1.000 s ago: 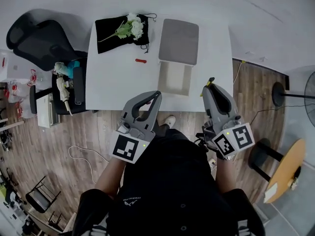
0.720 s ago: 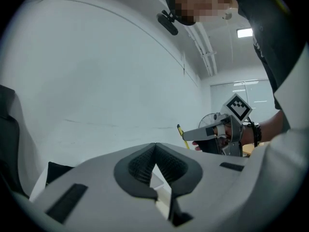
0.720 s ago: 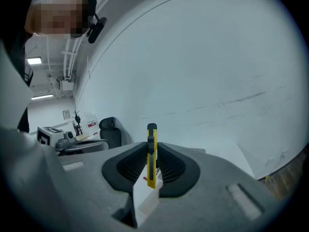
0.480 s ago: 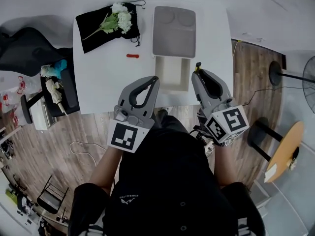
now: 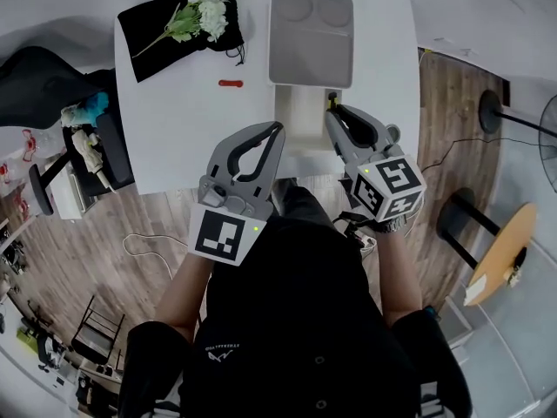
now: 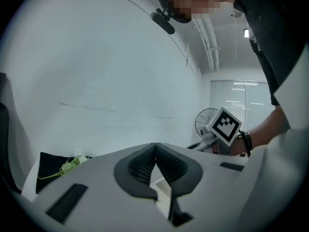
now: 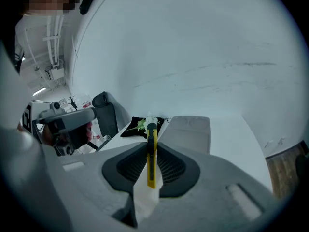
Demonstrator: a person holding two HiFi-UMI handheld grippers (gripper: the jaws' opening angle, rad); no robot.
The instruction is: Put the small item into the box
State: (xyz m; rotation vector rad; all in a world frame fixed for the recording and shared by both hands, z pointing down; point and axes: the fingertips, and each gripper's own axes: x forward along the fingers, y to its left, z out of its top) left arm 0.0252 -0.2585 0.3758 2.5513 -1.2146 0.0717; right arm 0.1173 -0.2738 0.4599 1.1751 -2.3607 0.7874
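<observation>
An open box stands on the white table [image 5: 174, 129]; its grey lid [image 5: 312, 33] lies flat behind the pale inner tray [image 5: 300, 116]. My right gripper [image 5: 332, 110] hangs over the tray's right edge, shut on a yellow utility knife [image 7: 151, 161] whose tip [image 5: 331, 101] pokes out past the jaws. The right gripper view shows the lid [image 7: 190, 129] just ahead. My left gripper [image 5: 277, 129] is shut with nothing in it, near the table's front edge left of the tray; its own view shows the jaws closed together [image 6: 155, 149].
A small red item [image 5: 231, 83] lies on the table left of the box. A black cloth with white flowers [image 5: 183, 16] sits at the table's far left corner. An office chair [image 5: 52, 77] stands left of the table, a fan stand [image 5: 487, 111] to the right.
Both grippers have come forward over the table's front edge. The right one, with the knife, moved left until it was above the tray. The left stays shut.
</observation>
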